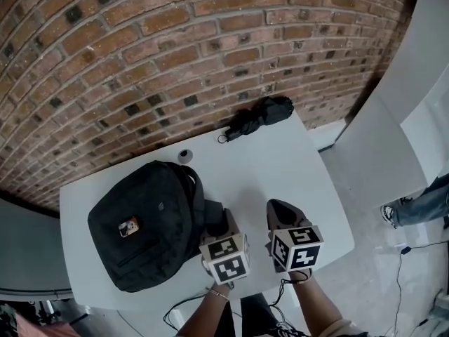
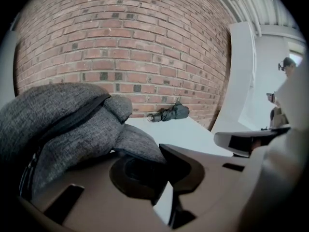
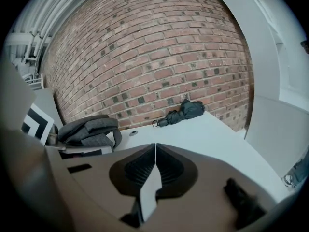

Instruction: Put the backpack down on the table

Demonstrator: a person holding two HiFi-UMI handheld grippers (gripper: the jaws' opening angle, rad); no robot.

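The black backpack (image 1: 140, 216) lies on the left half of the white table (image 1: 280, 160), a small orange patch on its top. My left gripper (image 1: 216, 220) is at its right edge. In the left gripper view the jaws (image 2: 157, 151) are shut on a fold of the backpack's grey strap (image 2: 133, 144), and the bag's body (image 2: 63, 124) fills the left. My right gripper (image 1: 279, 209) hovers over bare table to the right of the bag. Its jaws (image 3: 155, 148) meet in a thin line with nothing between them. The backpack (image 3: 89, 129) shows at that view's left.
A folded black umbrella (image 1: 259, 114) lies at the table's far edge against the brick wall (image 1: 175, 55). A small round grey cap (image 1: 185, 155) sits near the backpack's far side. At the right, a person's legs (image 1: 421, 202) and a cable (image 1: 403, 258) are on the floor.
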